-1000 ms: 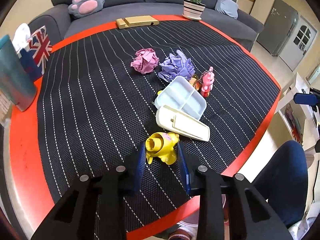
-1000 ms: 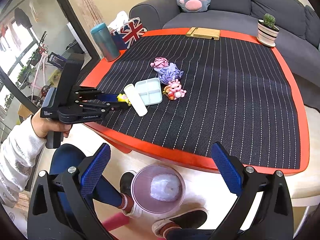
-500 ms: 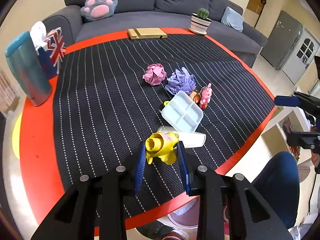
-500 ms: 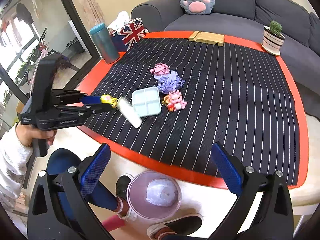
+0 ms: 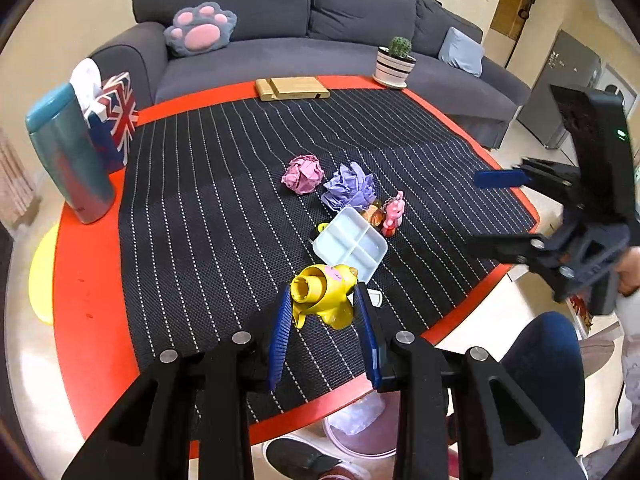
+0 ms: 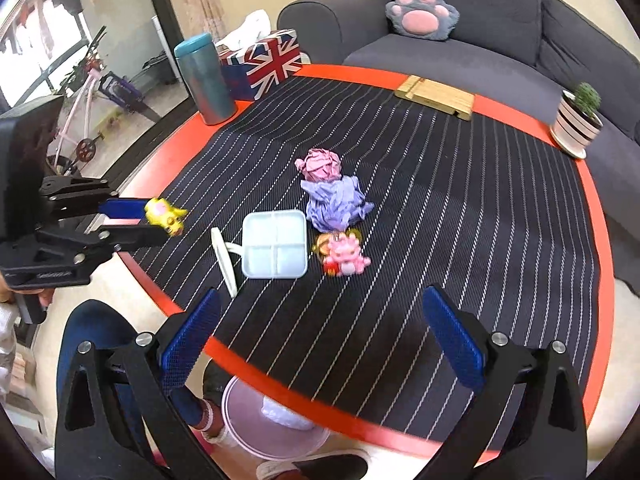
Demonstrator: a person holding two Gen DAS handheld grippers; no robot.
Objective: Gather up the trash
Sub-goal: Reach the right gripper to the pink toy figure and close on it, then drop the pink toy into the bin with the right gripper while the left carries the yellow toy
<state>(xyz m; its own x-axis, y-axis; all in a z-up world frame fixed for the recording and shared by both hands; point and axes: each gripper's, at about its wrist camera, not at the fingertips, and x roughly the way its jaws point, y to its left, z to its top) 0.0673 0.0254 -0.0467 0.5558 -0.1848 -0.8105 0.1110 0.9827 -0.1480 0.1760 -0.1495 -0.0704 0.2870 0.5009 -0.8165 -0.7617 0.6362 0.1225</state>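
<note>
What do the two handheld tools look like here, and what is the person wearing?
Both tools, left and right, are matte black frames with silver screws and two fingers faced with blue ribbed pads. The right one's body shows a small green light. The person wears dark blue trousers and a pale patterned sleeve.

We are in a home living room.

We see a dark grey sofa (image 5: 320, 20) with a paw-shaped cushion (image 5: 200, 30) on the far side, a potted cactus (image 5: 394, 60) and Union Jack tissue box (image 6: 266, 62) on the desk (image 5: 92, 280), and a bicycle (image 6: 86, 116) beyond the glass door on the left.
</note>
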